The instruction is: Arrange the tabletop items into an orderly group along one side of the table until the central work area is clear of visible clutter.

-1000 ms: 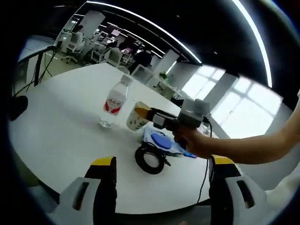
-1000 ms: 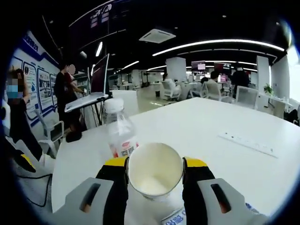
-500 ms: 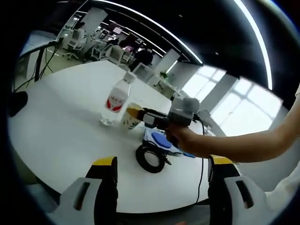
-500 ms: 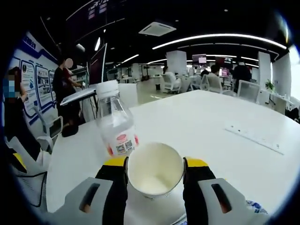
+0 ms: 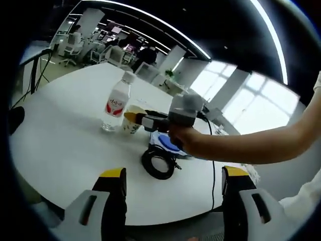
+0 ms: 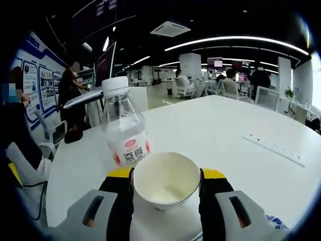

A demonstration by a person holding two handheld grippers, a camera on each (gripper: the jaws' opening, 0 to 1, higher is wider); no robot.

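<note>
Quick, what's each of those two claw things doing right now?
Left gripper: open, jaws wide apart, holding nothing.
Right gripper: closed on the paper cup, right beside the water bottle.

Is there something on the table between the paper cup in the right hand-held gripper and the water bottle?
Nothing visible. The right hand-held gripper holds the paper cup right beside the water bottle; the left gripper view shows only a narrow gap of bare table between them.
</note>
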